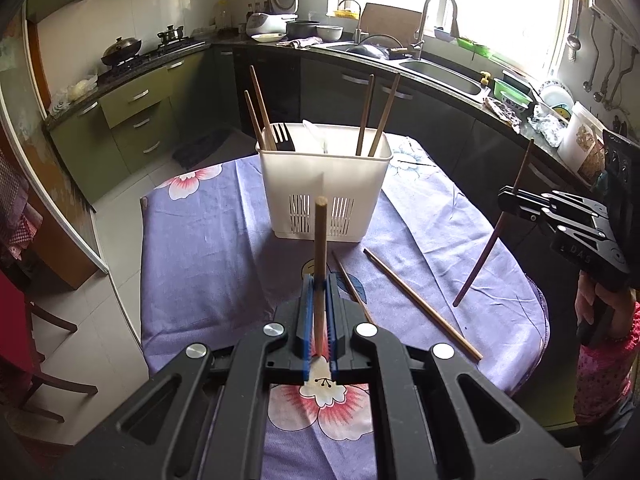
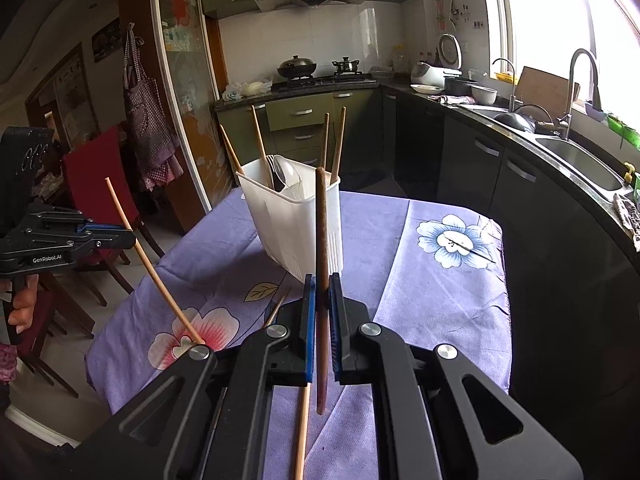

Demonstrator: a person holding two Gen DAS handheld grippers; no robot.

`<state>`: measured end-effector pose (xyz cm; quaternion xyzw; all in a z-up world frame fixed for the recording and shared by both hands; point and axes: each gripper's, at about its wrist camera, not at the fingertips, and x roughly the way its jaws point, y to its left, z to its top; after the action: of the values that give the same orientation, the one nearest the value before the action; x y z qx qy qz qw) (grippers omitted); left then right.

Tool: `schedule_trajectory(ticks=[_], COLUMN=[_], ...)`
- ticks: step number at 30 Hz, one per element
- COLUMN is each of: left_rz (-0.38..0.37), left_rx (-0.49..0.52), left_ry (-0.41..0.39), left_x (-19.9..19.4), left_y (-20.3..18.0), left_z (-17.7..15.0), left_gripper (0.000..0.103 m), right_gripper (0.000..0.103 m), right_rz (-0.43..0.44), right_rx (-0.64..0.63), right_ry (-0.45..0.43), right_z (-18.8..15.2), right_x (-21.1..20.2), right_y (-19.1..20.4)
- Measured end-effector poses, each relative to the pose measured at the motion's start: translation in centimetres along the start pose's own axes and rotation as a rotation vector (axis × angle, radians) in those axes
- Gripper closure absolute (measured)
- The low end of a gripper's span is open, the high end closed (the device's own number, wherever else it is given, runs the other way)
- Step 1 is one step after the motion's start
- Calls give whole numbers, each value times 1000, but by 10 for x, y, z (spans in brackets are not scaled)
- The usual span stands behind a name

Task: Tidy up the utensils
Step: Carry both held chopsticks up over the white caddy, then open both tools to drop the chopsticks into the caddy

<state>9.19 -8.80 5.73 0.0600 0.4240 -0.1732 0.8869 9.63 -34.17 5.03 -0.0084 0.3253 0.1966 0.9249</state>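
A white utensil holder (image 1: 324, 184) stands on the purple flowered table and holds several chopsticks, a black fork and a white spoon; it also shows in the right wrist view (image 2: 294, 220). My left gripper (image 1: 319, 286) is shut on a light wooden chopstick (image 1: 320, 248), held upright in front of the holder. My right gripper (image 2: 321, 286) is shut on a dark brown chopstick (image 2: 321, 240), held above the table to the holder's right. Two loose chopsticks (image 1: 420, 304) lie on the cloth between the grippers.
The table edge (image 1: 142, 264) drops to the floor at the left. Wooden chairs (image 2: 100, 200) stand beside the table. A kitchen counter with a sink (image 1: 444, 70) runs behind and to the right. A hob with a wok (image 1: 120, 50) is at far left.
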Motion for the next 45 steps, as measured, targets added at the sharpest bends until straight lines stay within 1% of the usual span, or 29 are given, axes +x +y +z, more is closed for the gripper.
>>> schedule_trajectory(ticks=[4, 10, 15, 24, 28, 31, 34, 37, 41, 45], left_rz=[-6, -9, -5, 32, 51, 59, 71, 80, 59, 48], left_rx=[-2, 5, 25, 56, 70, 72, 74, 69, 49, 36], left_ry=[-15, -38, -77, -185, -252, -293, -319, -334, -317, -275], left_x=[-4, -12, -31, -72, -89, -94, -89, -72, -40, -7], left_y=[-1, -1, -5, -8, -11, -12, -12, -9, -1, 7], left_z=[11, 34, 60, 109, 134, 152, 170, 184, 197, 199], left_gripper=[97, 97, 97, 97, 97, 97, 97, 97, 97, 97], right_gripper=[96, 96, 96, 96, 96, 96, 96, 96, 96, 96], right_rz=[5, 27, 49, 71, 56, 32, 19, 5, 6, -2], right_rx=[-15, -36, -35, -33, -28, -21, 0, 22, 49, 52], right_ry=[-24, -74, -112, -199, -248, -273, -278, -273, -238, -208], right_z=[17, 55, 87, 135, 158, 176, 191, 200, 203, 196], right_x=[-6, -18, -27, -38, -41, -35, -23, -4, 28, 56], right_y=[5, 17, 26, 41, 43, 40, 35, 27, 14, 7])
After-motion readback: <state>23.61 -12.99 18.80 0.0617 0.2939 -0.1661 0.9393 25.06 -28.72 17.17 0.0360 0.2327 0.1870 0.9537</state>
